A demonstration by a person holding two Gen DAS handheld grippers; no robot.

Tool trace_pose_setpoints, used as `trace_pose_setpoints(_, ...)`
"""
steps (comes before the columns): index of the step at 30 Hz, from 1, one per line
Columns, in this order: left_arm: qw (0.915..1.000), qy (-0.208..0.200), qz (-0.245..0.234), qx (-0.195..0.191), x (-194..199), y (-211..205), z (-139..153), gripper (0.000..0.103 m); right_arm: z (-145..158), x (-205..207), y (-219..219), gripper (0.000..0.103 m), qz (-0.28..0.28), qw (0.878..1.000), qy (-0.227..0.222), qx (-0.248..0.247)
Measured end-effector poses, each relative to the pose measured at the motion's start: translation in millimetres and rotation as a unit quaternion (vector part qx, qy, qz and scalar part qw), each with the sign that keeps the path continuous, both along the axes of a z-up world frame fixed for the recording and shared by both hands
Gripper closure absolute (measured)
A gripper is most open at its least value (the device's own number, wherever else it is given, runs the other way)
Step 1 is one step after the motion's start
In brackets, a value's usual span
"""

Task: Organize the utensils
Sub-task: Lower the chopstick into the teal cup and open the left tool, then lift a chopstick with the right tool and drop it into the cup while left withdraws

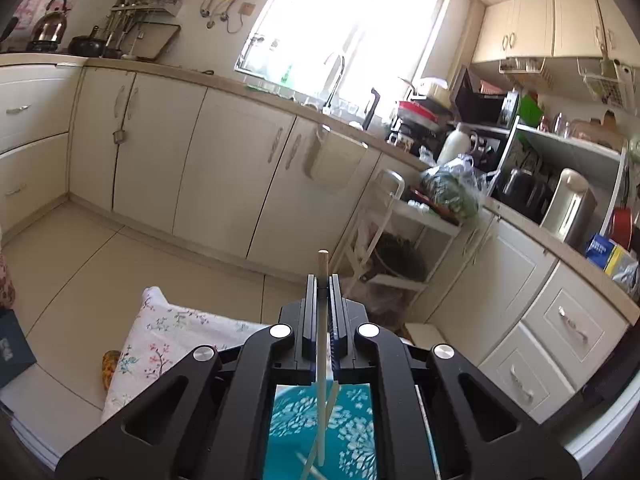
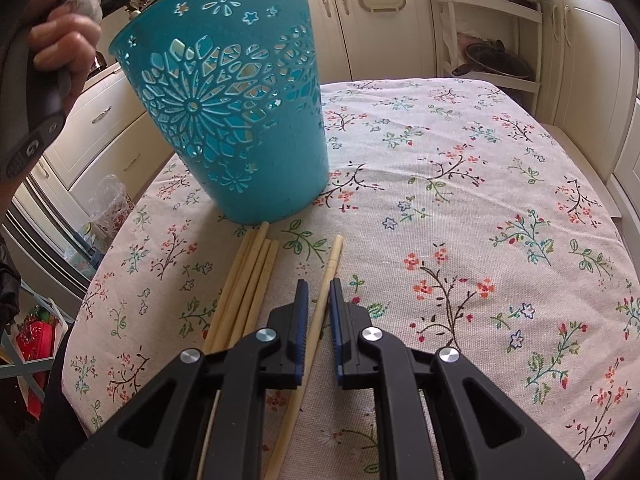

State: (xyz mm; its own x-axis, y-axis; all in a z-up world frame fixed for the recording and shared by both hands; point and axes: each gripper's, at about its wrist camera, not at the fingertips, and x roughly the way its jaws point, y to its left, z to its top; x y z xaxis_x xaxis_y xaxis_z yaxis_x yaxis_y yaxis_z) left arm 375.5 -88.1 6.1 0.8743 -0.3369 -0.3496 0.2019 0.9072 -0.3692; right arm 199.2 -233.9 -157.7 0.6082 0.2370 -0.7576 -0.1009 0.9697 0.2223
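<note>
Left black two-finger gripper with blue-lined pads (image 1: 323, 280): jaws drawn together, nearly touching, clamped on a thin pale stick between the pads; fingers point forward and level. Right black two-finger gripper with blue-lined pads (image 2: 319, 286): jaws parted with a clear gap, angled downward, one pale stick lying in the gap. Person's bare left hand (image 2: 66, 38): fingers curled round a dark handle.

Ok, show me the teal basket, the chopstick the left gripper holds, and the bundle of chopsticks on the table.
teal basket (image 2: 240, 120), right wrist view, patterned wall.
held chopstick (image 1: 322, 264), left wrist view, tip.
chopstick bundle (image 2: 250, 276), right wrist view, middle.
</note>
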Motion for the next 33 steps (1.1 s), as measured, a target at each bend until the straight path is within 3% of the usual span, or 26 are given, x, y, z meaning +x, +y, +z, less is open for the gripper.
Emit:
trace_pose_setpoints(5,0.9988,0.024,-0.029,0.033,-15.0,-1.3,-14.6,0.098,0.4,-0.3,0.8,0.089,0.002,1.0,0.0,-0.001)
trace_pose_setpoints(8,0.9985,0.026,-0.029,0.039,-29.7,9.5,-18.5,0.094,1.7,-1.4,7.4,0.08,0.015,1.0,-0.003,-0.012)
trace_pose_setpoints(12,0.9985,0.019,-0.015,0.049,-60.4,34.6,-19.2,0.062,3.3,-4.7,23.8,0.077,0.031,0.997,-0.01,-0.065)
trace_pose_setpoints(14,0.9988,0.017,-0.008,0.046,-70.5,46.4,-19.5,0.057,2.8,-5.1,26.0,0.078,0.033,0.997,-0.01,-0.073)
trace_pose_setpoints(19,0.9983,0.05,0.024,0.019,-91.8,82.0,-43.8,0.043,2.4,-5.1,18.8,0.092,0.024,0.997,-0.009,-0.073)
trace_pose_setpoints(25,0.9901,0.132,0.038,0.029,-100.5,89.6,-111.7,0.041,1.9,-3.2,6.3,0.097,0.013,0.999,0.003,-0.037)
trace_pose_setpoints(30,0.9836,0.173,0.026,0.046,-105.5,79.4,-153.0,0.041,3.7,-6.3,27.3,0.097,0.033,0.993,-0.013,-0.115)
trace_pose_setpoints(33,0.9815,0.178,0.024,0.065,-107.9,74.7,-164.1,0.041,5.7,-5.1,11.9,0.097,0.017,0.998,0.004,-0.065)
